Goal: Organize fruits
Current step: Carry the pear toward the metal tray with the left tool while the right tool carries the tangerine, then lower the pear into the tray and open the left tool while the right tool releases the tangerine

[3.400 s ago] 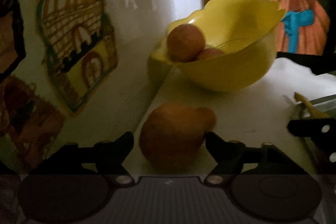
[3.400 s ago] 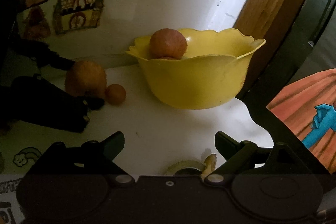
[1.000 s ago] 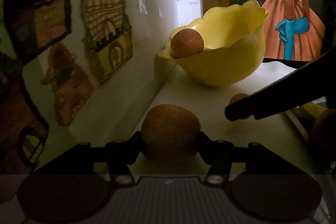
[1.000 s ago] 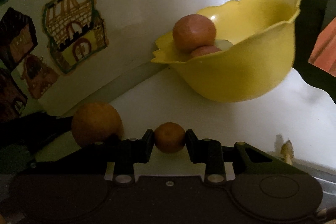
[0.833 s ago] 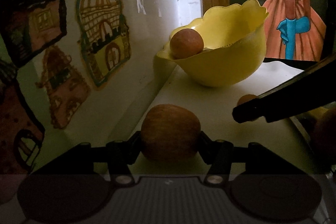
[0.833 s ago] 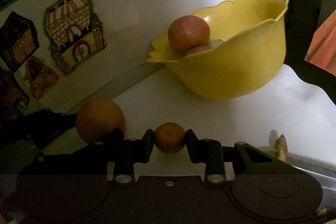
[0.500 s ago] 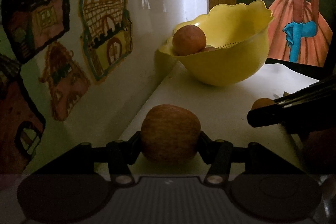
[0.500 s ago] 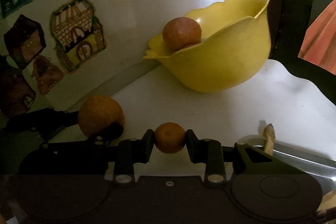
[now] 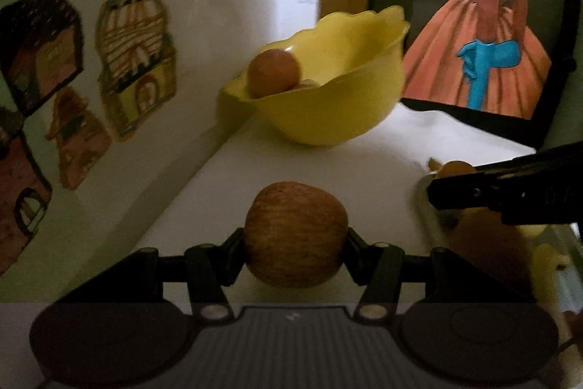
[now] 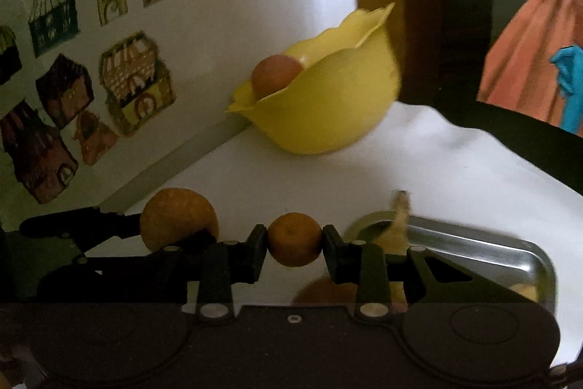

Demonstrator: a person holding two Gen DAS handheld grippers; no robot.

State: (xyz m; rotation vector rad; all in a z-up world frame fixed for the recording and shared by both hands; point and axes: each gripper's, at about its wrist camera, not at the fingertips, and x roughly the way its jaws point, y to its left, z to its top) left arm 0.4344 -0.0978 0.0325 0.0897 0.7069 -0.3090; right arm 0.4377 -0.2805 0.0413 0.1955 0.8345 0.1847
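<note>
Far left: house stickers (image 9: 135,61) on the wall. Your left gripper (image 9: 295,243): fingers clamped on an apple (image 9: 295,236). Far centre: yellow bowl (image 9: 328,97) holding fruit. Your right gripper (image 10: 294,243): fingers clamped on a tangerine (image 10: 294,238). Near right: metal tray (image 10: 503,254).

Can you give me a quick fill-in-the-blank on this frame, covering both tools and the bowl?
1. The left tool is shut on a large round ____.
2. The right tool grips a small orange fruit, and the container right of and below it is a metal ____.
3. The bowl that stands by the wall is ____ in colour.
4. The bowl already holds fruit, so it is not ____.

Missing words: fruit; tray; yellow; empty
</note>
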